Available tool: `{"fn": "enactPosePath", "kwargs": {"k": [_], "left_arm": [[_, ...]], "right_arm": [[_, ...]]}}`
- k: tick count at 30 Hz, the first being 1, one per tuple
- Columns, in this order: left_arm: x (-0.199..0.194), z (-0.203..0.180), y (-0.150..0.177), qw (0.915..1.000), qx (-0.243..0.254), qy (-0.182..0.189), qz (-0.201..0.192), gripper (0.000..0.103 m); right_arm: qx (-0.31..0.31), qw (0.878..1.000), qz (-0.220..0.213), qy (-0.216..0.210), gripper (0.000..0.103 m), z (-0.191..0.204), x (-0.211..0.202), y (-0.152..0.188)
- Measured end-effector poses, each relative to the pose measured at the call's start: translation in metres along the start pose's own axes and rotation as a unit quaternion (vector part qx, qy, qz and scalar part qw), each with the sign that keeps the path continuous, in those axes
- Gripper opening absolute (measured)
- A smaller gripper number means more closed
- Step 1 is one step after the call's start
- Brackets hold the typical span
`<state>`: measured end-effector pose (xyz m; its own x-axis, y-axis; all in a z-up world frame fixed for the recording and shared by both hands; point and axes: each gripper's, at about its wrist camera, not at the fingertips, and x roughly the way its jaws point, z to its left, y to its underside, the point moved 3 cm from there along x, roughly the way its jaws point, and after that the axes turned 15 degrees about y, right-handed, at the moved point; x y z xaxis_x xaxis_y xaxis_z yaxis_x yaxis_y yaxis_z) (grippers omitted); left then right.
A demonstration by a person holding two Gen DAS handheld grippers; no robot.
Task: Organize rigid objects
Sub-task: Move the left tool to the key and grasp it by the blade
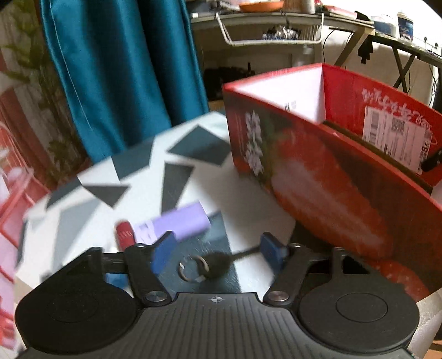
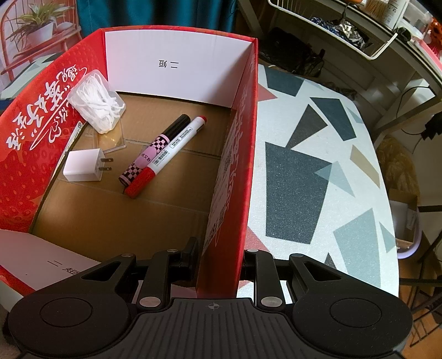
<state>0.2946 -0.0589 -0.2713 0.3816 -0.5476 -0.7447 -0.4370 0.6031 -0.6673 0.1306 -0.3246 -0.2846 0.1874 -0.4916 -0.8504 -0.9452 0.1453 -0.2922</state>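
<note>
L gripper (image 1: 218, 251) spread over fuzzy black keyring (image 1: 205, 265) on table (image 1: 248, 193), R gripper (image 2: 219, 265) pinching wall of red box (image 2: 229, 193) w/ markers (image 2: 165, 154) & charger (image 2: 83, 165) inside; mid-pickup prob., next: close on keyring, lift to box.

A lived-in home room, by the look of it: teal curtains (image 1: 121, 77) hang behind a small table (image 2: 317, 165) with a geometric-patterned top, a potted plant (image 2: 36, 22) sits on a red wire chair, and a cluttered desk (image 1: 276, 19) with a wire basket (image 1: 270, 33) stands nearby.
</note>
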Motion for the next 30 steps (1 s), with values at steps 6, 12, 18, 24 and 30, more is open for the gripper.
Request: {"fn": "enactPosePath", "kwargs": {"k": [6, 12, 18, 24, 30], "left_arm": [[0.021, 0.008, 0.006, 0.9981, -0.062, -0.003, -0.006, 0.081], [0.036, 0.020, 0.000, 0.9929, -0.113, -0.036, -0.012, 0.079], [0.041, 0.021, 0.011, 0.9922, -0.112, -0.053, 0.015, 0.079], [0.029, 0.024, 0.030, 0.9874, -0.151, -0.047, -0.001, 0.079], [0.016, 0.026, 0.046, 0.9822, -0.181, -0.046, -0.012, 0.079]], "right_arm": [[0.000, 1.000, 0.000, 0.000, 0.022, 0.000, 0.000, 0.000], [0.000, 1.000, 0.001, 0.000, 0.022, 0.000, 0.000, 0.000], [0.001, 1.000, 0.000, 0.000, 0.022, 0.000, 0.000, 0.000], [0.002, 1.000, 0.001, -0.001, 0.022, 0.000, 0.000, -0.001], [0.003, 1.000, 0.001, -0.001, 0.022, -0.001, 0.000, -0.001]]}}
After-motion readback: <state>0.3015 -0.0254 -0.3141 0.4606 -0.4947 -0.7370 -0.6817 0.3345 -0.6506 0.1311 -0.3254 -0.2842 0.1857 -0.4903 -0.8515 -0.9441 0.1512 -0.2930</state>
